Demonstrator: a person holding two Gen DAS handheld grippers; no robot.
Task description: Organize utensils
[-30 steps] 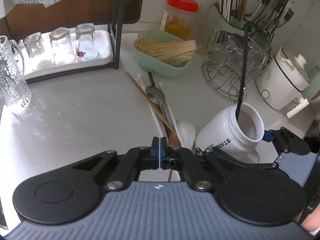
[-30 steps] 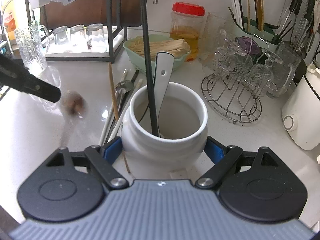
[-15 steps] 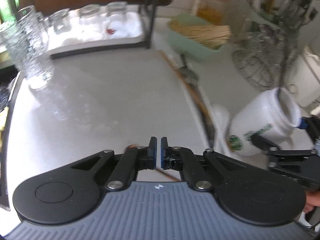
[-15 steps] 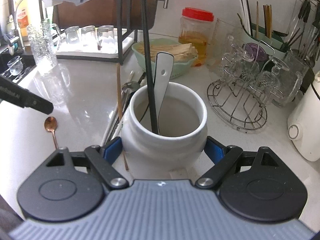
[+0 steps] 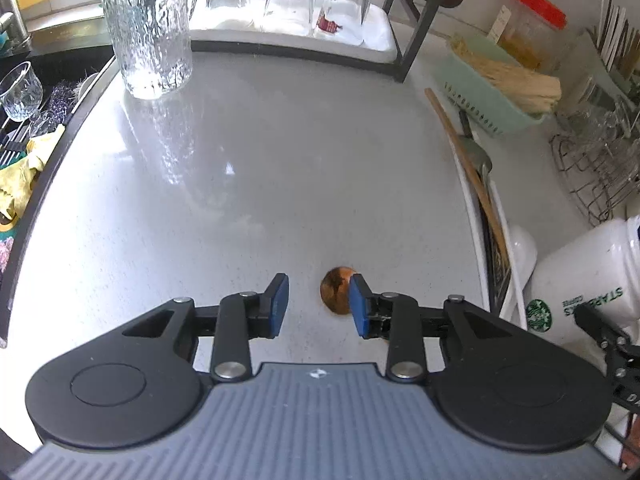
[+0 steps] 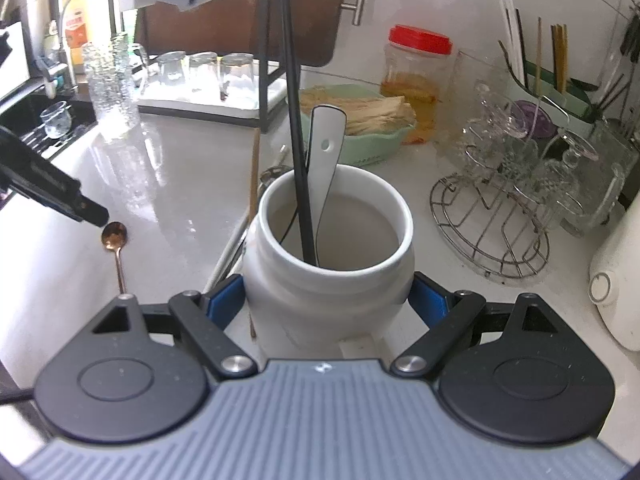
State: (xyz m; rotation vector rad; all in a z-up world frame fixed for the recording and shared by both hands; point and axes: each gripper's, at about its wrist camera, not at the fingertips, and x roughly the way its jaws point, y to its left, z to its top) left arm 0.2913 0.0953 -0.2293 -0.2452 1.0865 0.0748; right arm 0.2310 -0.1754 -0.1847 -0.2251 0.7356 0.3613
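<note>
The left gripper (image 5: 318, 306) was low over the pale countertop (image 5: 248, 184), its jaws opening, blue pads apart and pressing on nothing. Right there lay the copper spoon (image 5: 335, 289), flat on the surface, its bowl showing between the pads but nearer the right-hand one, which covered part of it; whether that pad touched it could not be told. In the right wrist view the same spoon (image 6: 115, 240) rested with its bowl just under the left gripper's dark fingertip (image 6: 86, 210) and its thin handle running back toward the camera.

Over on the right, the right gripper (image 6: 326, 300) was clenched around the white jar (image 6: 328, 280), a blue pad pressed against each side of its body. Already standing in the jar were a white ceramic spoon (image 6: 326, 152) and a black stick (image 6: 294, 120), both leaning on the near-left inner wall. In the left wrist view that jar (image 5: 580, 280) showed a green logo and sat at the right edge.

Just beyond the jar, a loose bundle of utensils (image 5: 478, 184) lay on the counter: a wooden stick, white sticks and a metal spoon, side by side. Farther back sat a green basket (image 6: 372, 136) of pale sticks, a red-lidded jar (image 6: 416, 80) and a wire rack (image 6: 492, 216) of glassware. At the far left stood a textured glass pitcher (image 5: 150, 28), beside a tray (image 5: 376, 40) of upturned glasses.
</note>
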